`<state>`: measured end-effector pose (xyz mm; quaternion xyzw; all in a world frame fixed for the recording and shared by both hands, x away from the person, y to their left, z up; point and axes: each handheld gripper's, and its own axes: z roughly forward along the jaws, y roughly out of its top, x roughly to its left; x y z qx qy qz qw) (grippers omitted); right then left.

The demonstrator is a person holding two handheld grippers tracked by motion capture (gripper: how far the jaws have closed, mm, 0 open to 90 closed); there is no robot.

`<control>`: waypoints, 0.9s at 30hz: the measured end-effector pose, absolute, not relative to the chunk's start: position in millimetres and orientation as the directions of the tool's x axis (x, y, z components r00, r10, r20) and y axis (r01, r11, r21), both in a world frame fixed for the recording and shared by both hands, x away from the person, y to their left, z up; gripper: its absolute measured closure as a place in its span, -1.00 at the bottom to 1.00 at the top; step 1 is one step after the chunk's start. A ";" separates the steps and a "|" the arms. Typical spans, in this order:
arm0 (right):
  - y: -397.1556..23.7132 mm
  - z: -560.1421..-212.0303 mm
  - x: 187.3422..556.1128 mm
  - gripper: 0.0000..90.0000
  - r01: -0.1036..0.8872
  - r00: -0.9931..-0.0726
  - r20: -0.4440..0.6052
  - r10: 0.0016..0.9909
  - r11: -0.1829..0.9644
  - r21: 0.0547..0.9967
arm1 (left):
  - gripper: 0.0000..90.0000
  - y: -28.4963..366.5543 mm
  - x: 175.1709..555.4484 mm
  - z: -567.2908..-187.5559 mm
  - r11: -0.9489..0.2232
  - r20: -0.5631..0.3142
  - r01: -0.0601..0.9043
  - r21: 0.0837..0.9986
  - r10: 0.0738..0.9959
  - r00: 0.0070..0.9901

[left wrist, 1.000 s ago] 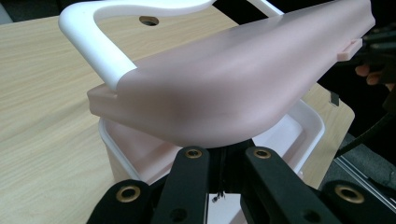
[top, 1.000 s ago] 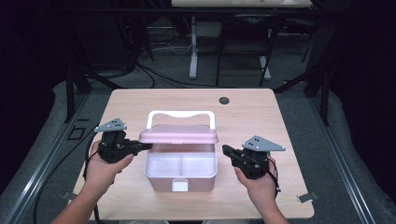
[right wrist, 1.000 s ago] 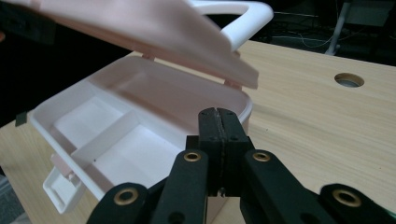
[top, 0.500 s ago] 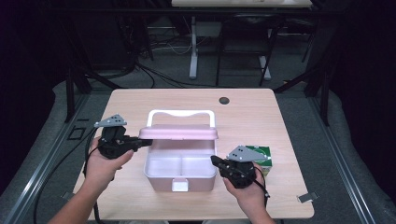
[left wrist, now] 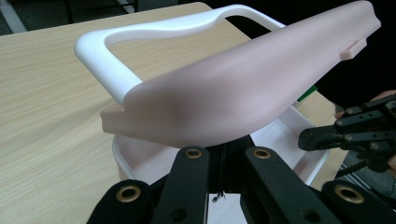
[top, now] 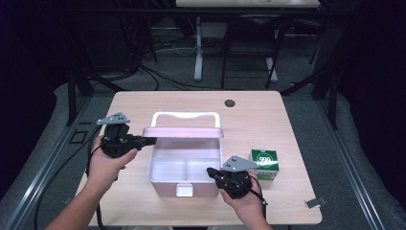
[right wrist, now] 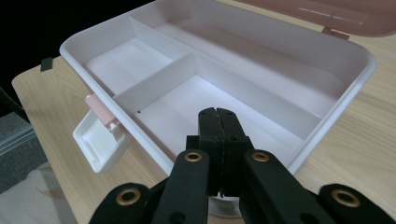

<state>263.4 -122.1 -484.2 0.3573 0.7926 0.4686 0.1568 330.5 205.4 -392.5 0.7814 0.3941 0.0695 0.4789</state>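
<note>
A pink box (top: 184, 172) stands open at the table's middle, its divided tray (right wrist: 154, 84) empty. Its lid (top: 183, 132) is raised, with a white handle (top: 186, 116) behind it. My left gripper (top: 149, 140) is shut and reaches under the lid's left end. In the left gripper view the lid (left wrist: 243, 88) covers the jaw tips, so I cannot tell whether it rests on them. My right gripper (top: 213, 173) is shut at the box's front right corner. In its own view the right gripper (right wrist: 218, 114) hangs over a near compartment with nothing in it.
A small green carton (top: 265, 160) sits on the table (top: 287, 120) just right of the box. The box's white latch (right wrist: 100, 142) hangs open at its front. A dark round grommet (top: 230, 102) lies at the table's back, and a small clip (top: 313, 203) near its front right edge.
My right gripper has moved left and down to the box's front right corner, uncovering the green carton. The left gripper and the raised lid have stayed put.
</note>
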 end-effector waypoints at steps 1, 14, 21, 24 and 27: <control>-121.4 -484.8 263.2 1.00 0.421 -0.695 0.083 0.714 0.310 0.852 | 1.00 205.3 331.4 -391.9 -0.232 -0.266 0.548 0.803 0.683 0.680; -122.8 -491.0 265.6 1.00 0.442 -0.687 0.117 0.717 0.284 0.851 | 1.00 204.1 347.4 -384.4 -0.203 -0.274 0.559 0.804 0.709 0.650; -122.9 -493.4 266.9 1.00 0.443 -0.681 0.111 0.723 0.287 0.849 | 1.00 202.8 355.3 -383.5 -0.210 -0.262 0.562 0.800 0.721 0.642; -123.0 -493.6 267.0 1.00 0.440 -0.683 0.109 0.722 0.288 0.851 | 1.00 202.6 360.1 -382.2 -0.208 -0.259 0.562 0.800 0.726 0.637; -123.3 -493.6 266.6 1.00 0.440 -0.684 0.109 0.722 0.289 0.850 | 1.00 202.1 361.9 -381.5 -0.204 -0.260 0.563 0.801 0.729 0.634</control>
